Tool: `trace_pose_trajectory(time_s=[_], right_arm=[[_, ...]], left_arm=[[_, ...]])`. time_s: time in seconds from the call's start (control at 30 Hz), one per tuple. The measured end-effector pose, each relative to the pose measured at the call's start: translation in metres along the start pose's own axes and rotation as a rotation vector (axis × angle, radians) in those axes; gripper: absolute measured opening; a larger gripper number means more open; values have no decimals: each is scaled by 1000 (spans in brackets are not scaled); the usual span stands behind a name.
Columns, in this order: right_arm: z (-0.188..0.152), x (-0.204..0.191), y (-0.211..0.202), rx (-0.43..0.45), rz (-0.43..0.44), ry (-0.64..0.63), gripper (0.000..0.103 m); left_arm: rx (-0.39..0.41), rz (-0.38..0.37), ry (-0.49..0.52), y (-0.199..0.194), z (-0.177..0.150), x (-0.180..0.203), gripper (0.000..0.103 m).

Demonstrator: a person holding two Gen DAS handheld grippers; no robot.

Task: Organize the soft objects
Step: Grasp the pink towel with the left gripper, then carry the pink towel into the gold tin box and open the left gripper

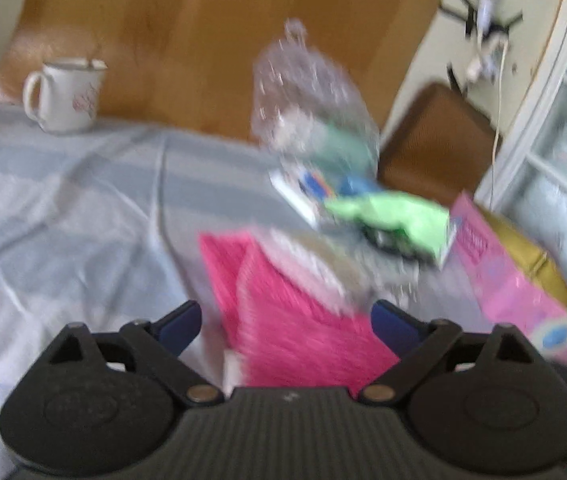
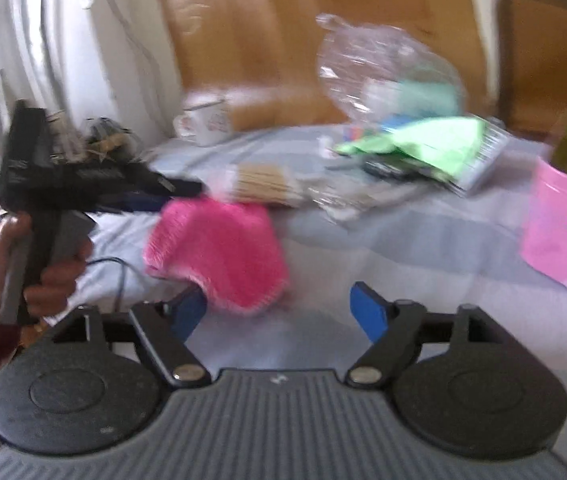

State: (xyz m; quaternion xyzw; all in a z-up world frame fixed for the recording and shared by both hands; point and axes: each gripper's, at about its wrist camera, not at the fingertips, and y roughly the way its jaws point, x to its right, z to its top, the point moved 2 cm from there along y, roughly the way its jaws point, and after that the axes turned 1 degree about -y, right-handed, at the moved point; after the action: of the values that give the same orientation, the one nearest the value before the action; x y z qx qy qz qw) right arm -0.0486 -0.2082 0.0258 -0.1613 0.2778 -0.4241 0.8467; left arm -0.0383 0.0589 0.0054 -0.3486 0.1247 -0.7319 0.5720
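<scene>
Lying between spread fingers (both grippers): pink cloth (image 1: pixel 283 320).

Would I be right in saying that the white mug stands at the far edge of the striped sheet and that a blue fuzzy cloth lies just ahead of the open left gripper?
Not quite: the fuzzy cloth is pink, not blue, as the left wrist view shows. The rest holds: the white mug stands at the far edge of the striped sheet, and the left gripper is open.
</scene>
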Motion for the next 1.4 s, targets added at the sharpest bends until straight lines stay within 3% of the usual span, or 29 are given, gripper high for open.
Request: trace_pose_trajectory(time_s=[0.03, 0.07, 0.1, 0.13, 0.17, 0.2, 0.23, 0.27, 0.37, 0.5, 0.6, 0.7, 0.8, 0.9, 1.0, 1.07, 1.17, 1.3, 1.4], right_arm=[[4, -3, 10, -4, 14, -14, 88], [7, -7, 23, -13, 19, -32, 87], [8, -10, 32, -18, 25, -48, 87], [11, -16, 43, -30, 43, -62, 81], [13, -21, 56, -60, 73, -64, 65], [14, -28, 64, -60, 73, -80, 62], [16, -38, 67, -58, 93, -124, 33], [18, -48, 70, -76, 130, -145, 24], [24, -66, 55, -8, 193, -182, 24], [41, -61, 6, 204, 239, -153, 23], [47, -47, -24, 355, 92, -149, 23], [44, -21, -51, 440, -133, -132, 23], [37, 16, -75, 442, -394, -102, 23], [32, 61, -94, 422, -558, -11, 23], [28, 103, -106, 398, -673, 87, 31], [26, 129, -106, 360, -743, 145, 57], [17, 151, -111, 352, -815, 180, 61], [11, 148, -142, 538, -865, 152, 63], [23, 152, -145, 625, -974, 64, 70]], left_arm=[[-52, 4, -8, 8, -2, 4, 74], [-42, 19, 4, 7, -6, 7, 62], [-54, 32, 20, 8, -7, 11, 59], [-59, 50, 38, 8, -9, 16, 47], [-80, 41, 38, 8, -10, 18, 35], [-96, 26, 27, 5, -11, 19, 27], [-142, -22, -4, 3, -14, 20, 15], [-165, -53, -34, -1, -16, 22, 9], [-56, 38, 48, -41, -21, 38, 9], [94, -15, 124, -84, 0, 70, 10], [179, -132, 229, -83, 22, 115, 14], [188, -275, 317, -55, 34, 166, 20], [134, -391, 387, -7, 37, 223, 21], [68, -482, 425, 42, 33, 278, 21], [14, -491, 410, 85, 30, 319, 27], [-26, -450, 406, 106, 24, 336, 31], [-37, -425, 362, 109, 27, 325, 47], [87, -406, 350, 77, 41, 292, 59], [129, -373, 321, 62, 51, 272, 62]])
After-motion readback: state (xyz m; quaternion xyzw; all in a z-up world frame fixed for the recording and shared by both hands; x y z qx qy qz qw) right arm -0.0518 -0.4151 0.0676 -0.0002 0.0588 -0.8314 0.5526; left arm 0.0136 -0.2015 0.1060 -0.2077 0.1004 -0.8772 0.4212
